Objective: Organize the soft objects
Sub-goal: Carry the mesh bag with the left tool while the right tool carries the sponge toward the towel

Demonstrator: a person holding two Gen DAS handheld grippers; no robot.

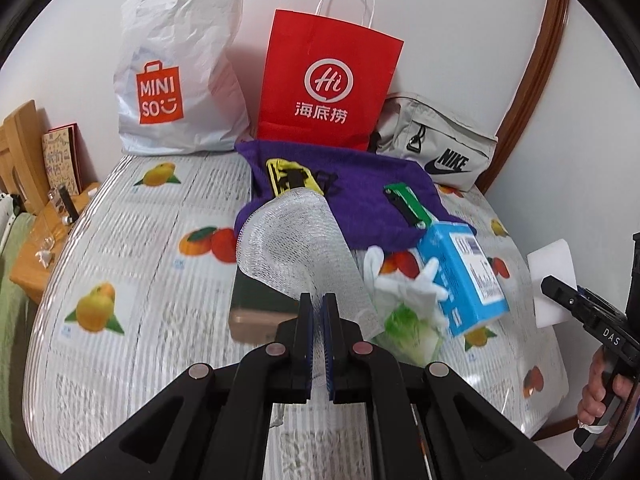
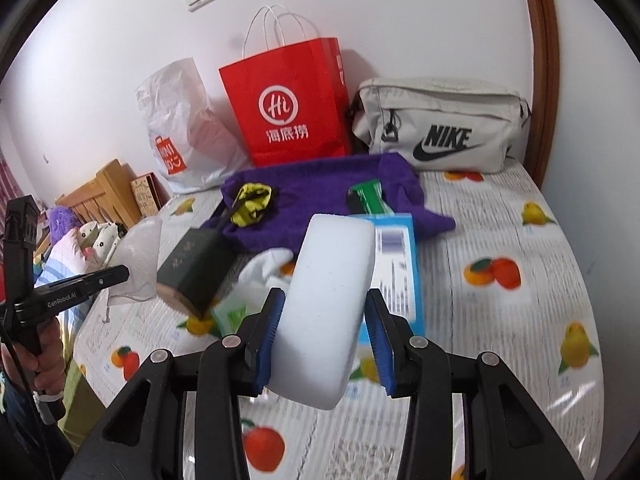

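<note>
My left gripper is shut on a sheer white mesh pouch and holds it above the table; it also shows in the right wrist view. My right gripper is shut on a white sponge block held above the table; that sponge also shows at the right edge of the left wrist view. A purple towel lies behind, with a yellow-black item and a green item on it. White gloves and a cabbage-print pack lie beside a blue box.
A white Miniso bag, a red paper bag and a grey Nike pouch stand against the wall. A dark green box lies on the fruit-print tablecloth. Wooden furniture stands left; a door frame stands right.
</note>
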